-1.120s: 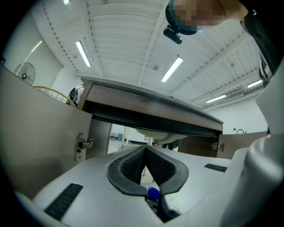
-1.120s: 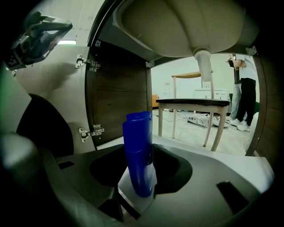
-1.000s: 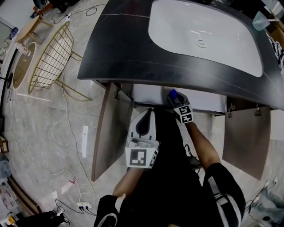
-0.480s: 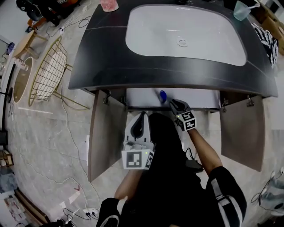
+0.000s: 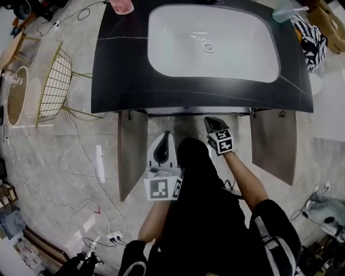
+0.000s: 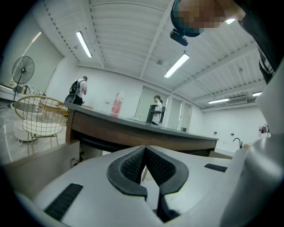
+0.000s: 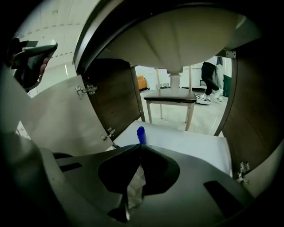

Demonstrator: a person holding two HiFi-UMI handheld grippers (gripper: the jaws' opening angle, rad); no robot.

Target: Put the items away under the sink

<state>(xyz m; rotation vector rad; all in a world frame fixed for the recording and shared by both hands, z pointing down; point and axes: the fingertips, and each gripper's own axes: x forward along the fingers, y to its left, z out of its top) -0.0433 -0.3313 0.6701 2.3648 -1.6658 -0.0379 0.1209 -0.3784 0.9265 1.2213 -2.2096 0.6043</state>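
A small blue bottle (image 7: 140, 134) stands upright on the white cabinet floor (image 7: 186, 142) under the basin, just past the tips of my right gripper (image 7: 141, 146). That gripper is shut with nothing between its jaws. In the head view my right gripper (image 5: 209, 119) sits at the cabinet's front edge, below the dark counter (image 5: 113, 81), and the bottle is hidden. My left gripper (image 5: 164, 135) hangs in front of the opening, shut and empty, pointing up at the counter's edge (image 6: 133, 128). Its pads (image 6: 133, 166) touch.
Both cabinet doors stand open, the left door (image 5: 132, 156) and the right door (image 5: 272, 151). On the counter are a pink cup (image 5: 123, 5), a pale green cup (image 5: 283, 11) and a striped cloth (image 5: 310, 40). A gold wire basket (image 5: 54, 81) stands on the floor at the left.
The right gripper let go of the blue bottle inside the cabinet and drew back a little. The head view shifted, so the bottle is now hidden under the counter.
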